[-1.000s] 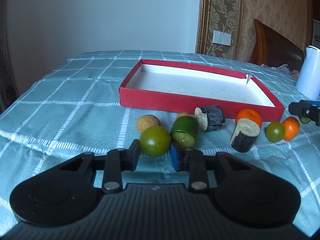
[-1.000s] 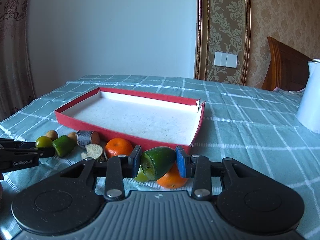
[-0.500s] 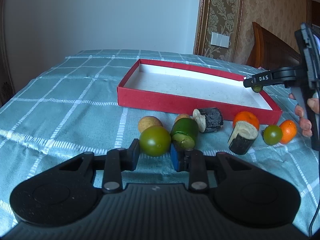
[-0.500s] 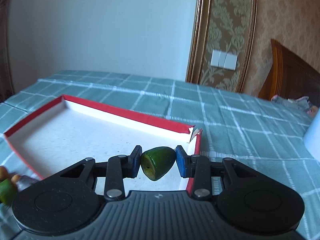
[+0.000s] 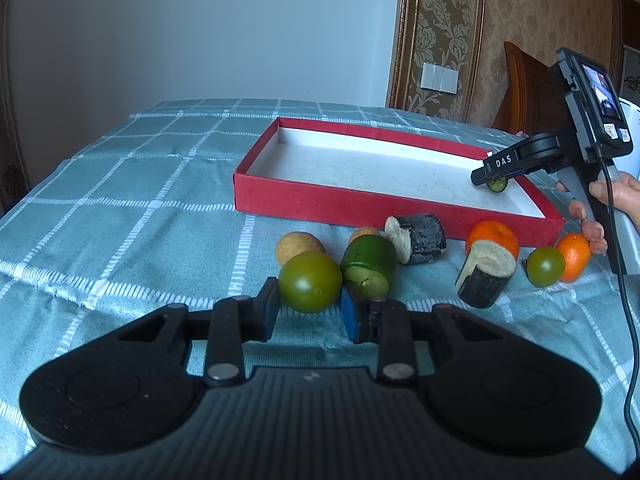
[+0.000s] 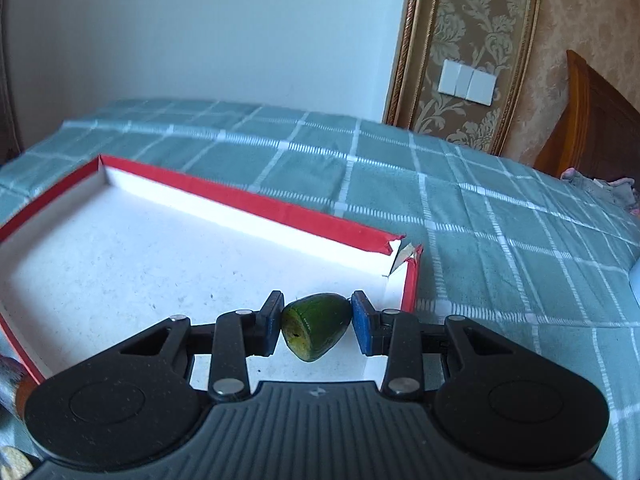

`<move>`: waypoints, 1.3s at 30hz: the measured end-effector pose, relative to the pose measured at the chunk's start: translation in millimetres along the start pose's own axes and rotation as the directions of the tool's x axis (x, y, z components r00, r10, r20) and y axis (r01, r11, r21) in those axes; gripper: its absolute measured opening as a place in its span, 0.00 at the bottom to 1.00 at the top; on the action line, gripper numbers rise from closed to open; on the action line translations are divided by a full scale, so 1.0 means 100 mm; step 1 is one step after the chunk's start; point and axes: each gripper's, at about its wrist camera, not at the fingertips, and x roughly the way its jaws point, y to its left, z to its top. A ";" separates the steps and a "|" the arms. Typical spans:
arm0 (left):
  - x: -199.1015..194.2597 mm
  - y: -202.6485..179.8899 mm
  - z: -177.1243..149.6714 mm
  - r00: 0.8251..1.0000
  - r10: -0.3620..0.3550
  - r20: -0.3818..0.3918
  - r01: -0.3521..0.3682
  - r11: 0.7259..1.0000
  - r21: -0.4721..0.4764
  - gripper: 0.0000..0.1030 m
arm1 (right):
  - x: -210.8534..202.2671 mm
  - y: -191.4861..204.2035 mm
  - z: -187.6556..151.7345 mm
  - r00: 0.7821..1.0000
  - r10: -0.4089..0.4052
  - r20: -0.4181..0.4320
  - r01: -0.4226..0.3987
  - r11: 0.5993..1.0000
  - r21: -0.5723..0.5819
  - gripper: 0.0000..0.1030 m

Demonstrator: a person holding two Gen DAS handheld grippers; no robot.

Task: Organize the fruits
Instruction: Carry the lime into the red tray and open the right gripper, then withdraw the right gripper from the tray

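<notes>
My left gripper (image 5: 309, 299) rests low on the checked cloth, shut on a green tomato (image 5: 310, 282). Just behind it lie a tan round fruit (image 5: 298, 246), a green cut piece (image 5: 370, 264), two dark-skinned cut chunks (image 5: 420, 236) (image 5: 484, 276), two oranges (image 5: 492, 238) (image 5: 574, 256) and a small green tomato (image 5: 545, 266). The red box (image 5: 360, 204) with a white floor stands beyond them. My right gripper (image 6: 317, 312) is shut on a green cut fruit end (image 6: 316, 326). It hovers over the box's (image 6: 260, 204) right end, also seen from the left wrist as the right gripper (image 5: 494, 178).
A person's hand (image 5: 608, 200) holds the right gripper's handle, and its cable (image 5: 624, 320) hangs down at the right. The box's far right corner (image 6: 402, 250) is torn. A wooden headboard (image 5: 528, 92) stands behind the table at right.
The right gripper carried the green fruit end from the fruit row in front of the box to above the box's right end. The left gripper and its tomato stayed put.
</notes>
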 end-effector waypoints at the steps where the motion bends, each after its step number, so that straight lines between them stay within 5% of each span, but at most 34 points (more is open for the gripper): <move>1: 0.00 0.00 0.00 1.000 0.001 0.000 -0.001 1.000 0.001 0.29 | 0.02 -0.02 0.01 1.000 0.009 -0.012 -0.008 1.000 0.009 0.35; 4: 0.00 0.00 0.00 1.000 0.000 0.000 0.000 1.000 0.000 0.29 | 0.06 -0.07 0.00 1.000 0.007 -0.028 -0.007 1.000 0.006 0.36; 12: 0.00 -0.02 0.00 1.000 0.003 -0.001 -0.003 1.000 0.005 0.29 | -0.01 -0.09 -0.03 1.000 0.021 0.023 -0.020 1.000 -0.017 0.62; 27: 0.00 -0.03 0.00 1.000 0.008 -0.003 -0.008 1.000 0.016 0.29 | -1.12 -0.36 -0.82 0.948 0.006 0.319 -0.050 0.990 0.129 0.65; 32: 0.00 -0.05 -0.01 1.000 0.014 -0.003 -0.014 1.000 0.023 0.29 | -1.45 -0.15 -1.17 0.918 -0.031 0.396 0.011 0.999 0.052 0.65; 39: 0.00 -0.11 -0.03 0.999 0.037 0.000 -0.037 0.997 0.062 0.29 | -1.47 -0.23 -1.38 0.955 -0.103 0.278 0.065 0.988 0.142 0.67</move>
